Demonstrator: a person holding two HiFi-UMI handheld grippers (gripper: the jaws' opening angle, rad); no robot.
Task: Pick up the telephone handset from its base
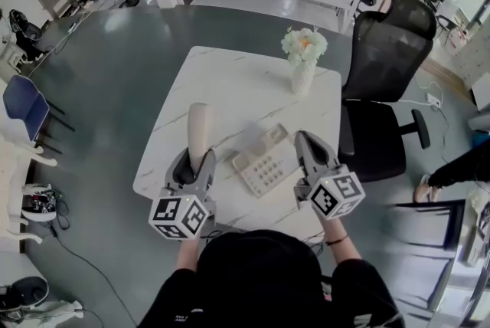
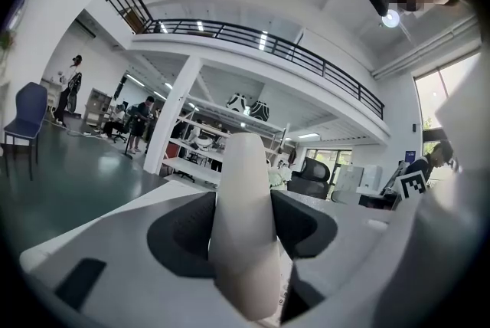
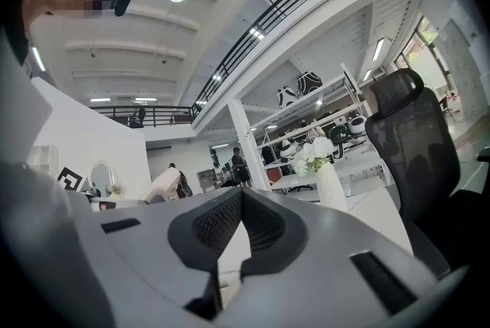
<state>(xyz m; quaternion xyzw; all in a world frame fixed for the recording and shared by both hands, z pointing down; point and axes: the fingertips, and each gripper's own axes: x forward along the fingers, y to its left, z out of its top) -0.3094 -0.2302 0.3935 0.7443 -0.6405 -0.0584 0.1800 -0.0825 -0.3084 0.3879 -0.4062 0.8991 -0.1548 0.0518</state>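
My left hand-held gripper [image 1: 196, 165] is clamped on the one cream handset [image 1: 199, 127], which stands up from its jaws left of centre, apart from the single telephone base [image 1: 264, 165] on the tabletop [image 1: 230, 81]. Only the head view shows that base. The right gripper view shows my right hand-held gripper [image 3: 241, 192] pinched together on nothing.

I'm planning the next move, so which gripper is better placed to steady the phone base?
Right. The right gripper is empty and sits beside the phone base, while the left gripper holds the handset off it.
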